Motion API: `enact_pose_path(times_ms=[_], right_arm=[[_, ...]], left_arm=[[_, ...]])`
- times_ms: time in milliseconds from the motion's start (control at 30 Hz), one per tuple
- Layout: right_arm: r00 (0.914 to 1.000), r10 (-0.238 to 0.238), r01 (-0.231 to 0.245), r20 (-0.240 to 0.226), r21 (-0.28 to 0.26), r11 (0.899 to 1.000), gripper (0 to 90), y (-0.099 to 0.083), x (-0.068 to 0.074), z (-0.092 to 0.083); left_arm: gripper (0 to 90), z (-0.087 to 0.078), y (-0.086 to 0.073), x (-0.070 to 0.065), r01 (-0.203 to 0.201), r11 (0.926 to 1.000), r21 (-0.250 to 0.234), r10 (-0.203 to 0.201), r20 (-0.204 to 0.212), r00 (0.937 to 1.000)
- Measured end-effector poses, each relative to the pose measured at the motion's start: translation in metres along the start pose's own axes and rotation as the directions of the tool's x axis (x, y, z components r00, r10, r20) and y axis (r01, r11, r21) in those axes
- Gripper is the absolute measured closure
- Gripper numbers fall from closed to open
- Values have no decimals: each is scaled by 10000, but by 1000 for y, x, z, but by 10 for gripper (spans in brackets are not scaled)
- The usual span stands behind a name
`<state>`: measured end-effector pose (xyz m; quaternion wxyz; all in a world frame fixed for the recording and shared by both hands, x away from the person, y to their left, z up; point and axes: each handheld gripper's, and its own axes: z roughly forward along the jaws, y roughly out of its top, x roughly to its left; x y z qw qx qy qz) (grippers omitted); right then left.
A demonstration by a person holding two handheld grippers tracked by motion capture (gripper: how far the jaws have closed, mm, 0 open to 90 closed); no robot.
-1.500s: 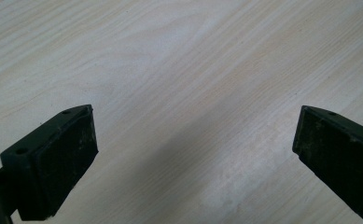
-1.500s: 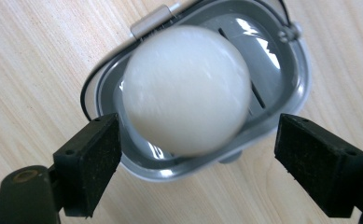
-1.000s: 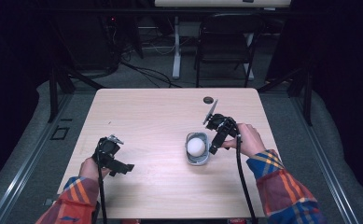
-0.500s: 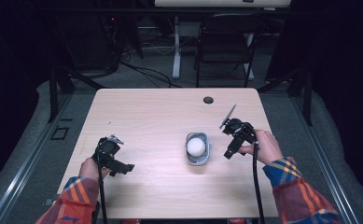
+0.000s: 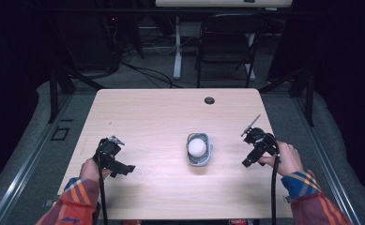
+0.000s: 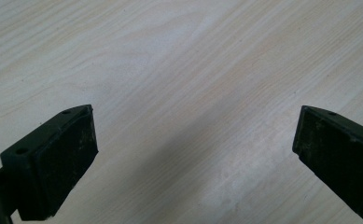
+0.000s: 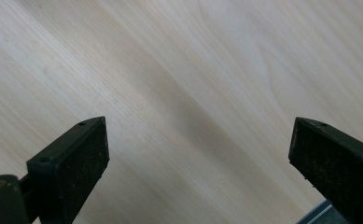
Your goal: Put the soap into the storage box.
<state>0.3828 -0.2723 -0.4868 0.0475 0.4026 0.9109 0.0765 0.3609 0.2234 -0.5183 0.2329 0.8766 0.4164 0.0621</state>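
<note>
Dim room, pale wooden desk under bright light, white ball seated in a small grey cup between the two tools. Left tool and right tool both spread wide on nothing, the right having just narrowed a touch, cup well off to its left. Likely risk: too quick a reach sideways, clipping the cup's rim, tipping it and sending the ball rolling off the desk.

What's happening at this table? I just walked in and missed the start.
A person sits with a tool in each hand. A white ball rests in a small grey container mid-table. The right tool has drawn away to the container's right, its jaws open over bare wood; the left tool waits at the left, also open and empty.
</note>
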Motion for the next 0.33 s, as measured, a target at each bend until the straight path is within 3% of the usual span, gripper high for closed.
enact_pose_path(times_ms=[33, 133, 167, 233, 333], right_arm=[[9999, -96, 95, 48, 223, 9997, 58, -4, -2, 0], [9987, 481, -486, -188, -275, 9984, 68, -21, -2, 12], [9995, 280, -281, -118, -22, 9996, 72, -24, -4, 14], [9980, 545, -547, -328, -52, 9985, 74, -32, -2, 22], [9986, 456, -445, -273, 414, 9982, 82, -36, 0, 30]], left_arm=[[0, 0, 0, 0, -9, 10000, 1, 9, 7, 10000], [0, 0, 0, 0, -12, 10000, 3, 12, 23, 10000], [0, 0, 0, 0, -18, 10000, 10, 18, 22, 10000], [0, 0, 0, 0, -49, 10000, 14, 49, 44, 10000], [0, 0, 1, -1, -76, 10000, 24, 76, 44, 10000]])
